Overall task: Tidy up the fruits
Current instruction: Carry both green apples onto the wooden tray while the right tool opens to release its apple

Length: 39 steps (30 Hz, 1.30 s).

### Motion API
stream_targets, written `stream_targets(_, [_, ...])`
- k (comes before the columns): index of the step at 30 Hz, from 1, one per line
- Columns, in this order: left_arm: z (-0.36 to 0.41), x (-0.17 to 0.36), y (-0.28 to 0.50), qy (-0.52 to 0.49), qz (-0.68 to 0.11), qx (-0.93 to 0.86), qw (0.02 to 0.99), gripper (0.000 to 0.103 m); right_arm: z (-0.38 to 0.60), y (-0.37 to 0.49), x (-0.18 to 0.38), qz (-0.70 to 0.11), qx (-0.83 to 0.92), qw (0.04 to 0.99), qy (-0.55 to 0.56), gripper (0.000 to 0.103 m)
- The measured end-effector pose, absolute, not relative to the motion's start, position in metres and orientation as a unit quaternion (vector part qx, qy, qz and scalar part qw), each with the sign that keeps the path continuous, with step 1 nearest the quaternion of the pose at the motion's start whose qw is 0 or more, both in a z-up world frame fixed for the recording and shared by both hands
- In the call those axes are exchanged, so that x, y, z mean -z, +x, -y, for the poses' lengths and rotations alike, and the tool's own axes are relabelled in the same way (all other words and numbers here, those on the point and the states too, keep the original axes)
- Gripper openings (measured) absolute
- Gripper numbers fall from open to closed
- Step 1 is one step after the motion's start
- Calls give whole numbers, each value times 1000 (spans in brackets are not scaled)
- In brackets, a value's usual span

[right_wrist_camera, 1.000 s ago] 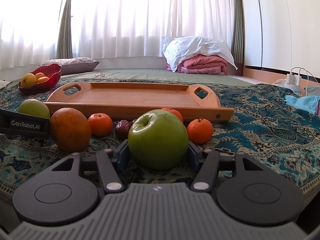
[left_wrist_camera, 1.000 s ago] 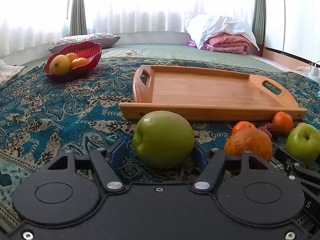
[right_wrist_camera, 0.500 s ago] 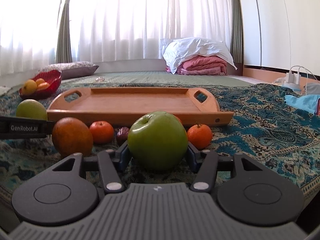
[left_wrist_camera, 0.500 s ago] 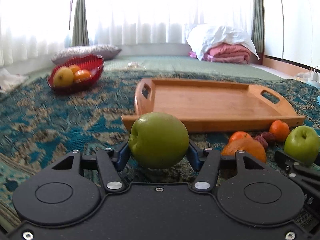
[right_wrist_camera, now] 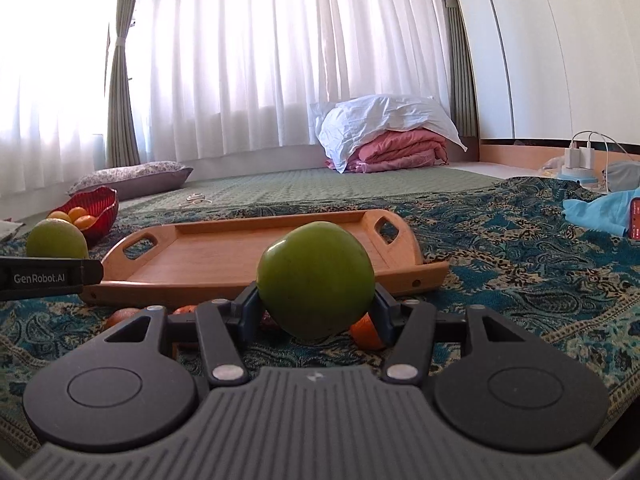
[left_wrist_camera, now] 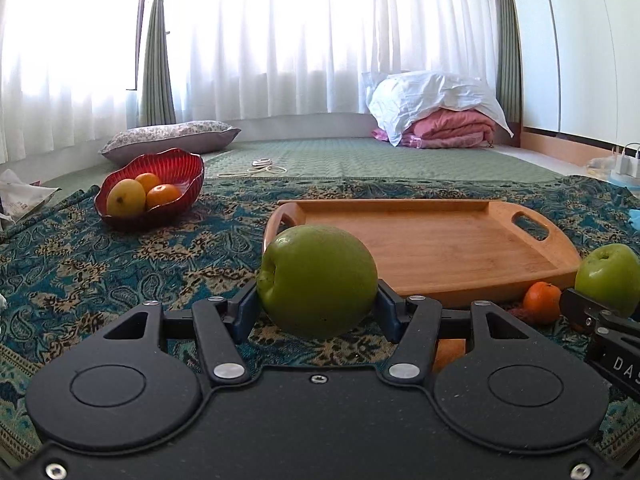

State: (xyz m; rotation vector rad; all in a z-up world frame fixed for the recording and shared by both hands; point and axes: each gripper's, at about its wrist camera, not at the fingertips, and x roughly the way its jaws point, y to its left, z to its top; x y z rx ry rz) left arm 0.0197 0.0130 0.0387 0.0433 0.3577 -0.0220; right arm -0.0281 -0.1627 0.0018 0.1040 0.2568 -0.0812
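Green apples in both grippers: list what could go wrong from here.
1. Each green apple is round and smooth, pinched only at its sides by the left gripper and right gripper; a jolt could let one slip.
2. Both seem headed for the wooden tray; the grippers are close together and could knock.
3. A dropped apple might scatter the mandarin below.

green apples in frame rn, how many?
2. One green apple is clamped in the left gripper; the other green apple is clamped in the right gripper. Both are raised in front of the wooden tray. More may sit hidden behind the grippers.
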Motion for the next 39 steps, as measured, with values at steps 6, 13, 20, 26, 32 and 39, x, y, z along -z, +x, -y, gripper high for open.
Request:
stream_targets(6, [-11,-49,32,8,-194,18,981,56,180,-17,-18,-128,20,988,82,59])
stream_targets(13, [-10,-54,52,10,-213,28,977,56,201,9,-29,-147,-16,983,106,59])
stream_targets(20, [-11,-55,76,5,-230,29,973,56,217,33,-31,-161,-27,978,127,59])
stream_targets(26, [-10,-53,90,4,-239,32,971,56,228,51,-24,-176,-30,972,156,59])
stream_targets(32, [-8,-48,103,5,-257,34,966,56,235,64,-18,-192,-19,966,170,59])
stream_targets(39, [-7,-45,116,5,-268,34,963,56,234,75,-17,-205,-14,966,155,59])
